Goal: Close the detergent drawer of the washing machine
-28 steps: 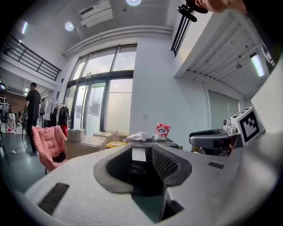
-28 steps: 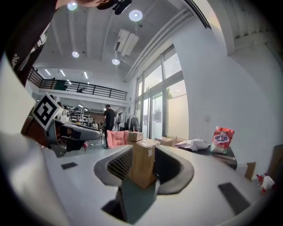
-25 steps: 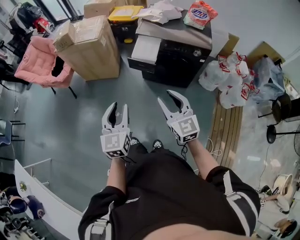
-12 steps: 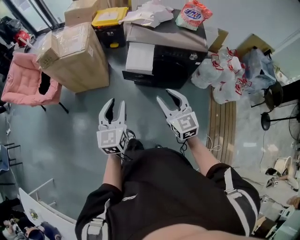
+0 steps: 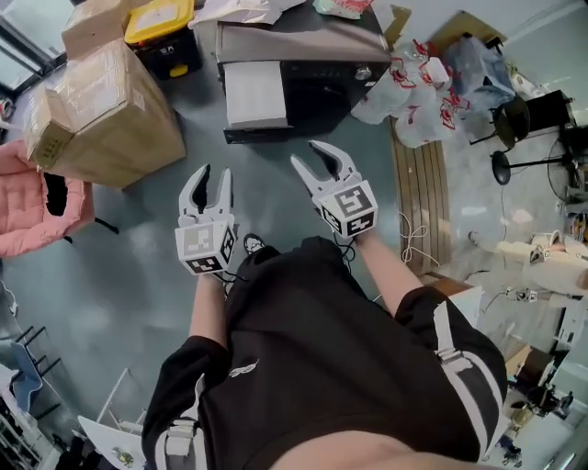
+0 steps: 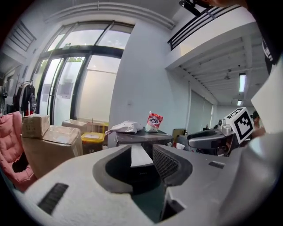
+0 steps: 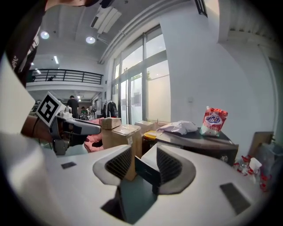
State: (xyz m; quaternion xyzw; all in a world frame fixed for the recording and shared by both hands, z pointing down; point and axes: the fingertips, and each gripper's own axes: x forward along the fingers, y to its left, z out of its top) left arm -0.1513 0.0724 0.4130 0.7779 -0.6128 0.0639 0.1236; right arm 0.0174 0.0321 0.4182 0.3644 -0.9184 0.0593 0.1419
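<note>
Our grey left gripper (image 5: 211, 179) has its fingers a little apart and holds nothing. Our grey right gripper (image 5: 317, 162) has them wider, empty too. The flat white detergent drawer (image 5: 254, 95) sticks out of the black washing machine (image 5: 322, 87), apart from both.

a roomy, loft-like storage or workshop hall. the dark boxy washing machine (image 5: 322, 92) stands loose on a bare grey-green floor (image 5: 119, 266). to its left sit taped brown cardboard boxes (image 5: 106, 115) and a yellow-lidded black tool case (image 5: 161, 27). to its right lie knotted white plastic bags (image 5: 413, 87). beyond it on the left rise tall glazed windows (image 6: 79, 88). farther left, higher up, runs a black-railed upper gallery (image 7: 66, 77).
</note>
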